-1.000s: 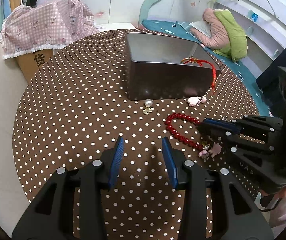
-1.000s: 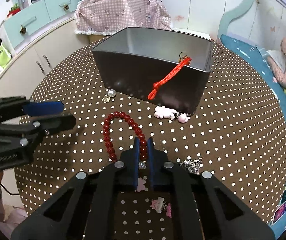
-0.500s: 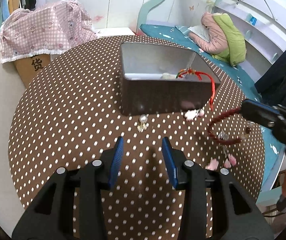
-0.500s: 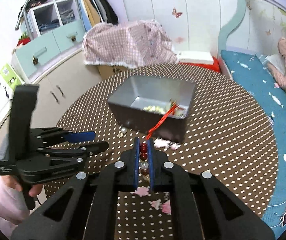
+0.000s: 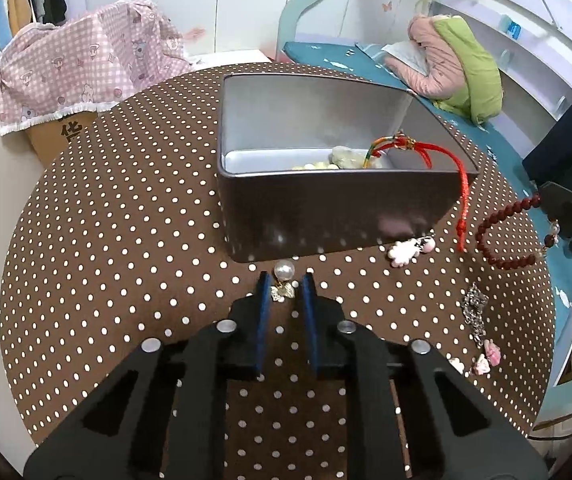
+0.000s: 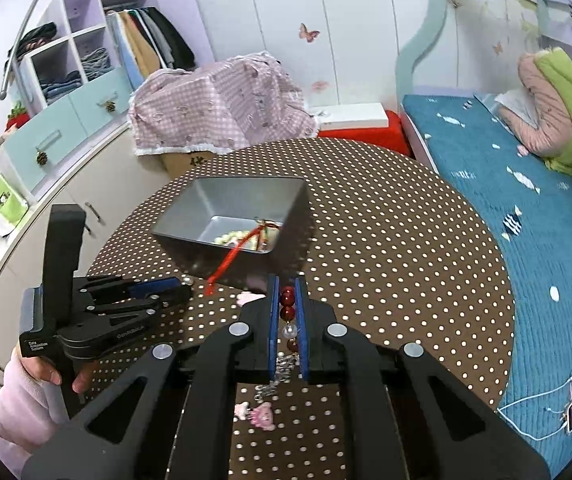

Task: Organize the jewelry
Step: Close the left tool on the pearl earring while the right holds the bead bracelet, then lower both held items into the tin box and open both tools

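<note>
tongs first: the left tongs (image 5: 284,286) sit low on the dotted surface (image 5: 126,240), open, blue pads either side of a pearl earring (image 5: 284,276) without pressing it. the pearl lies at 12 o'clock just past the tips, its small gold part between the pads, close against the near wall of the metal box (image 5: 337,216). it looks tiny, hard and round, likely to roll or squirt out of a pinch; the gold part seems the safer place to take hold.

the right tongs (image 6: 287,308) are closed on a red bead bracelet (image 6: 287,304), lifted clear of the surface; in the left view it hangs as a loop at 3 o'clock. it looks light and limp, so it should swing and drape rather than keep its shape. a grip across two or three beads, as now, seems enough.

around the surface: a pink flower charm (image 5: 403,250) at 1 o'clock by the box corner, a silver chain with pink charms (image 5: 475,312) at 3 o'clock.

farther off, the box holds pale beads (image 5: 313,167), and a red cord (image 5: 461,184) trails over its rim, so it could snag anything dropped in there.
</note>
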Available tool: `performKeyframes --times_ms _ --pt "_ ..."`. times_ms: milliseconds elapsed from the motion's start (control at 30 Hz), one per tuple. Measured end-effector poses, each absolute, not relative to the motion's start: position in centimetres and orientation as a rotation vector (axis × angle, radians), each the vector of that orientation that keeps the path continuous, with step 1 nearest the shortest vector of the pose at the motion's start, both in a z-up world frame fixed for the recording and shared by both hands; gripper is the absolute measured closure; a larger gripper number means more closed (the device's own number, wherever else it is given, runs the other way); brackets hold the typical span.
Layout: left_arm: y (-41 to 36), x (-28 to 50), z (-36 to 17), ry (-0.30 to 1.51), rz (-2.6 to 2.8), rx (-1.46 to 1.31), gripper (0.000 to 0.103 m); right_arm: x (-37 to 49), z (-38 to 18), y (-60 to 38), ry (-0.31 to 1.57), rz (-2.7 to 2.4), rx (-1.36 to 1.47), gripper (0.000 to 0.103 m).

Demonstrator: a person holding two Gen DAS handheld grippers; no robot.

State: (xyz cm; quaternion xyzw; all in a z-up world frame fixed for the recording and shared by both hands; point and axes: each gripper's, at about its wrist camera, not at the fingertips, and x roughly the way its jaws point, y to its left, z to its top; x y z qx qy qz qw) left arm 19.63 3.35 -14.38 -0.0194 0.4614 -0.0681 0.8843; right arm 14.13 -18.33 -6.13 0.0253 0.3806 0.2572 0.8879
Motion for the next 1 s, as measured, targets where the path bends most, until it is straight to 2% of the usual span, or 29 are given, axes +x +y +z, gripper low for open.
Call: performKeyframes --times_ms 667,700,1000 --pt "4.6 17.8 -13.3 0.92 -0.116 -0.051 0.092 14.3 -5.8 -19.7 0.776 0.533 0.089 0.096" --pt "4.8 17.6 -13.0 0.915 -0.114 -0.055 0.102 14.2 -5.7 -19.7 0.775 0.532 0.089 0.096" --pt "5.5 15.7 -10.4 0.851 -0.117 -0.064 0.101 14.3 -4.3 -19.6 0.736 0.551 0.086 0.096"
